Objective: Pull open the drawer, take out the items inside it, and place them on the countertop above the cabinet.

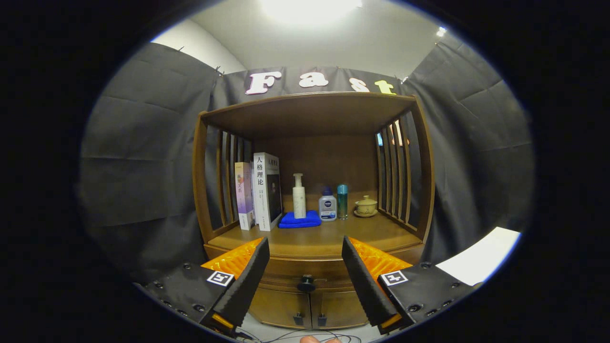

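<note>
- The wooden cabinet stood straight ahead, at twelve o'clock from the fingers, with slatted sides and an open shelf over its countertop.
- The gripper hung in front of it with its fingers spread wide, holding nothing and touching nothing.
- The drawer sat closed just under the countertop, seen between the fingers, its dark round knob at twelve o'clock between the tips.
- Two small cabinet doors were below the drawer.
- Two upright books stood at eleven o'clock on the countertop.
- A blue folded cloth lay just beside the books, with a white pump bottle standing on it.
- A clear bottle with a blue cap and a slim teal bottle stood at one o'clock.
- A lidded cup on a saucer sat by the right slats.
</note>
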A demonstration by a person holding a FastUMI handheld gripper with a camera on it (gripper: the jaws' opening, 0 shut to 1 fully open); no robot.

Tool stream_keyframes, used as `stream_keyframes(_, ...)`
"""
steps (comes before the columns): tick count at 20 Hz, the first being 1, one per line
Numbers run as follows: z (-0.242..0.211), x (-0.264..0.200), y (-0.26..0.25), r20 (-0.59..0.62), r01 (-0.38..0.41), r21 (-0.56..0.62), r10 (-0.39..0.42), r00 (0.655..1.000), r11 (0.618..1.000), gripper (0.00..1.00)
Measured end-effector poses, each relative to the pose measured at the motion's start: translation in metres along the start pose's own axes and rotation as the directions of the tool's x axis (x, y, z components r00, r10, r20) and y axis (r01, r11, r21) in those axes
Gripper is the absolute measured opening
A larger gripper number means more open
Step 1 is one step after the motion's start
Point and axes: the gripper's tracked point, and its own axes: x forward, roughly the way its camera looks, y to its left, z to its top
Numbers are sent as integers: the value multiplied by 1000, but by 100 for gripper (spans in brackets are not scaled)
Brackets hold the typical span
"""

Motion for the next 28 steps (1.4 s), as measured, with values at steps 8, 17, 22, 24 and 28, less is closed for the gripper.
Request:
stream_keyframes(8,-11,20,5,-6,-8,-27,8,1000,1000,96)
stream_keyframes(17,-51,54,11,-65,-11,-64,7,998,998,96)
stream_keyframes(22,-88,77,-5,-119,38,-60,-45,992,997,96)
stream_keyframes(24,-97,86,-7,-124,49,-42,-54,991,998,96)
stream_keyframes(28,-126,98,-6,-167,47,-26,-51,985,999,96)
